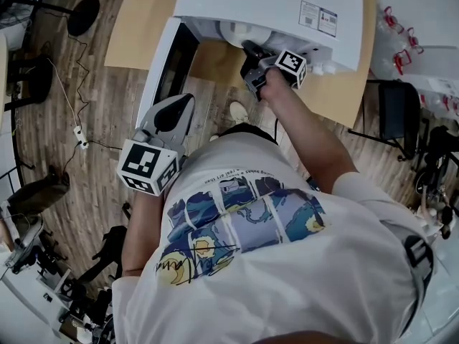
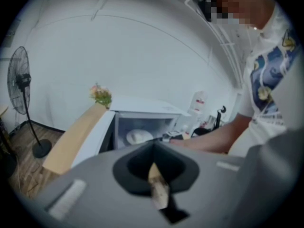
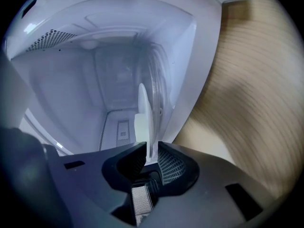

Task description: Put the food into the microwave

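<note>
The white microwave stands on a wooden table with its door swung open to the left. A white plate with a pale lump of food sits inside the cavity. My right gripper reaches into the opening. In the right gripper view the plate shows edge-on, and its rim lies between the jaws of the right gripper, which stand slightly apart and do not press it. My left gripper hangs back near the door's edge, shut and empty. From there the plate shows inside the microwave.
The wooden table juts out to the left of the microwave. A standing fan is on the floor at left, and flowers sit at the table's far end. A dark chair and bottles are at right. A cable with a power strip lies on the floor.
</note>
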A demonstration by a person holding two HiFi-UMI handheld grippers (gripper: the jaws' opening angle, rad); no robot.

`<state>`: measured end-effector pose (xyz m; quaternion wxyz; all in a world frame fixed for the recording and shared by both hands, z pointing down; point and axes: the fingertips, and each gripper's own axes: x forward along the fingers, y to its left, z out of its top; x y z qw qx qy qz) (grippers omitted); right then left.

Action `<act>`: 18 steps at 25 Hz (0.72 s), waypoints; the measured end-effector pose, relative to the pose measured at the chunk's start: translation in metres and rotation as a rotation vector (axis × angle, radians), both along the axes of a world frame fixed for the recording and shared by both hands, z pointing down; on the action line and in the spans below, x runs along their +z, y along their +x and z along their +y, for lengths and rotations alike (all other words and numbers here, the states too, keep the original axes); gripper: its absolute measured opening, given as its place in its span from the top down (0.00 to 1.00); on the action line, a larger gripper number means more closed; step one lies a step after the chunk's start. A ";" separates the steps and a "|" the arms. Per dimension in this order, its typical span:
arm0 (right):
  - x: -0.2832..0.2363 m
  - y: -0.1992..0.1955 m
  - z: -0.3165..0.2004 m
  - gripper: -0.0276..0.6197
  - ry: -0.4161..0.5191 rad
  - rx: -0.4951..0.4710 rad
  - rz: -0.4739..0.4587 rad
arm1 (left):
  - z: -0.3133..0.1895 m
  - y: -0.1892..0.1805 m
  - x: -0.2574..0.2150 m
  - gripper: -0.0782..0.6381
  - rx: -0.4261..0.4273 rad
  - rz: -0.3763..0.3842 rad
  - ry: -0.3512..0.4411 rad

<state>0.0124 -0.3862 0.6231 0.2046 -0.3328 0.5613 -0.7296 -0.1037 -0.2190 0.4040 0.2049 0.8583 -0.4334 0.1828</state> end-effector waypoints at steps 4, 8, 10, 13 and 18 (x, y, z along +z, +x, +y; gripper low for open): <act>-0.002 -0.003 0.003 0.80 0.014 -0.013 -0.006 | 0.002 0.000 -0.001 0.88 0.007 0.001 0.002; -0.006 -0.006 0.008 0.76 0.031 -0.026 -0.009 | 0.006 0.000 -0.001 0.88 0.017 0.002 0.002; -0.007 -0.009 0.014 0.73 0.037 -0.040 -0.009 | 0.008 0.000 0.000 0.88 0.023 0.004 0.004; -0.007 -0.012 0.025 0.72 0.037 -0.064 -0.006 | 0.011 0.001 0.001 0.88 0.033 0.008 0.007; -0.006 -0.018 0.053 0.72 0.045 -0.122 0.019 | 0.021 0.003 0.001 0.88 0.056 0.012 0.017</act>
